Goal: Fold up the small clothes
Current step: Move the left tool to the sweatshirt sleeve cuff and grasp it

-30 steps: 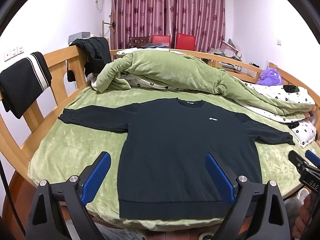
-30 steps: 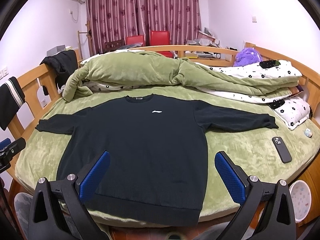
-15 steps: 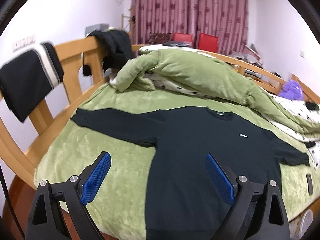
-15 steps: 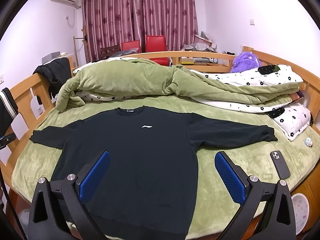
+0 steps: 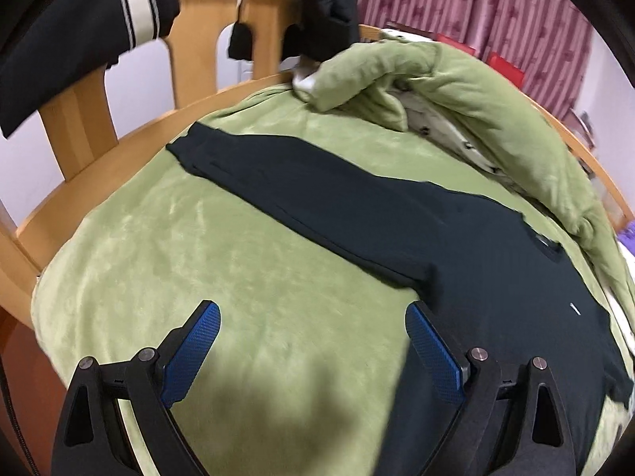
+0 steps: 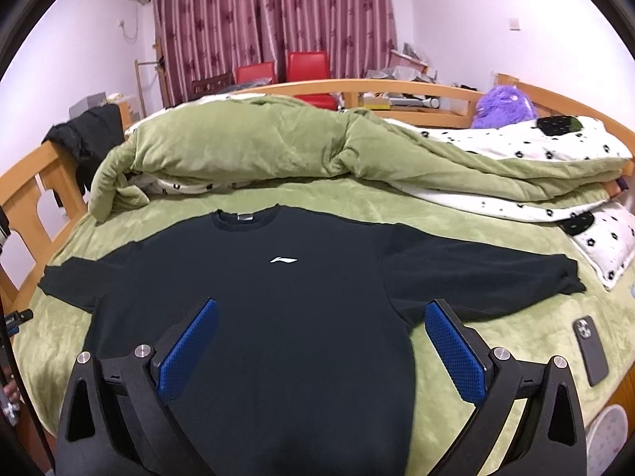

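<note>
Sweatshirt point(image 6: 278, 317) beneath right gripper point(image 6: 321, 341) (spread flat)

Ahead of the right gripper, beyond the green sheet point(image 6: 456, 238) — a bunched green quilt point(image 6: 246, 146), red chairs point(image 6: 307, 67), maroon curtains point(image 6: 274, 16). Off to its right, a dark phone point(image 6: 591, 349) — farther back, a purple plush point(image 6: 504, 107).
</note>
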The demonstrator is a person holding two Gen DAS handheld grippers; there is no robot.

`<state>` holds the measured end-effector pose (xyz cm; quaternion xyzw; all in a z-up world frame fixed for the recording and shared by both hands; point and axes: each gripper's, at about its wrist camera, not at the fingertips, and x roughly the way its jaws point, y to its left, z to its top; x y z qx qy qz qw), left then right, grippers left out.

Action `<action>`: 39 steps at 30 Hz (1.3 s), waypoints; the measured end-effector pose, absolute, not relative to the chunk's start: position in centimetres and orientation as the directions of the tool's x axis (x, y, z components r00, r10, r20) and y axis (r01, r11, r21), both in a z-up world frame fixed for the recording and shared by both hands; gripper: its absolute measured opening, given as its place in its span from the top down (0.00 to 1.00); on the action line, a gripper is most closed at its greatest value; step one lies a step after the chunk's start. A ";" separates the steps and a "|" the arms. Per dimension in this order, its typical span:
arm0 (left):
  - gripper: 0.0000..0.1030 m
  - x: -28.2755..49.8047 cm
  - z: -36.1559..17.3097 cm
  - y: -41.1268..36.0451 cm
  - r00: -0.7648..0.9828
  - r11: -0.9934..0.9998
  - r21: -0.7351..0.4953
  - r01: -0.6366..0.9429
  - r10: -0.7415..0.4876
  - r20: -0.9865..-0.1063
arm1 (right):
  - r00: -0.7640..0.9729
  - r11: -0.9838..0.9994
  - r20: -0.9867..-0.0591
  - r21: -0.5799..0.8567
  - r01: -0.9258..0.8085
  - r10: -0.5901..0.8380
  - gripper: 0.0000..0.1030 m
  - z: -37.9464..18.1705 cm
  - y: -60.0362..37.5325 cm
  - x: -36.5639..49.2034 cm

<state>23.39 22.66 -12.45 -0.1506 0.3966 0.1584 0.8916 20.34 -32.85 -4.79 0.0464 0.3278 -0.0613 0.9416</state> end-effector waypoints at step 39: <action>0.94 37.9 -10.7 22.5 0.788 0.914 -0.287 -0.286 0.054 -0.614 | 0.727 0.989 -0.686 0.118 0.085 0.019 0.22 -12.4 -31.2 26.8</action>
